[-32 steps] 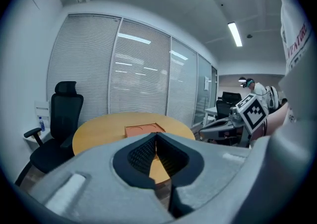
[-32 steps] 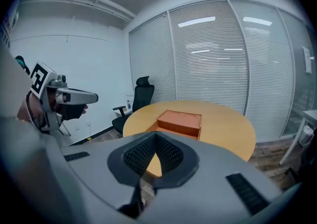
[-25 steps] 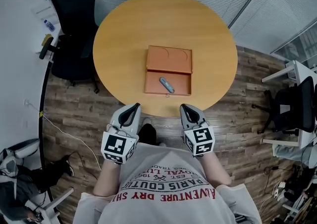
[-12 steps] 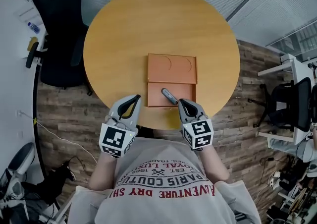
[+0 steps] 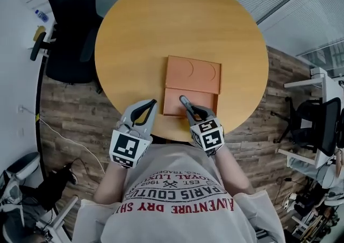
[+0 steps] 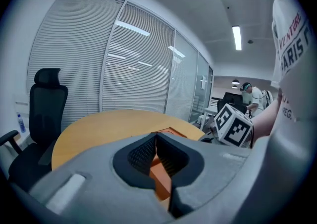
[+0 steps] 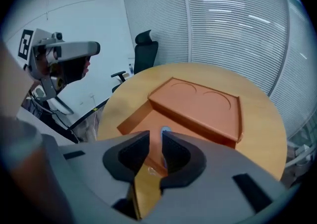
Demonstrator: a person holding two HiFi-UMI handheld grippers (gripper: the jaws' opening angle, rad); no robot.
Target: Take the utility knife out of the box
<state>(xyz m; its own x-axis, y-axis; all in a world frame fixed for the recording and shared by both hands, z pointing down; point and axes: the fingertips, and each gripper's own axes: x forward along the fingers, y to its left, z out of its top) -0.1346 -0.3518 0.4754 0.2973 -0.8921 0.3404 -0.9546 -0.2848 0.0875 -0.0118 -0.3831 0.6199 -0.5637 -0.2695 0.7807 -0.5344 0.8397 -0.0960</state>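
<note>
Round wooden bench (image 5: pixel 140 37), with open orange box (image 5: pixel 193 75) lying flat near its front edge. Left gripper (image 5: pixel 153 102) clenched on nothing, just beside the box's near left corner. Right gripper (image 5: pixel 194 111) tilted down at the box's near tray, jaws just opened a little, nothing gripped between them. Grey utility knife (image 5: pixel 185 101) lying slantwise in that tray, just ahead of the gap.

You work in bright, even light: ceiling strip lights (image 6: pixel 237 37) glare white at the top of the left gripper view. On the table (image 5: pixel 134 37) the box (image 5: pixel 192 75) casts only soft, faint shadow. Both gripper views bow the blinds (image 7: pixel 233 25) and go black in their corners; the nearest foreground blurs. The head view is sharp.
</note>
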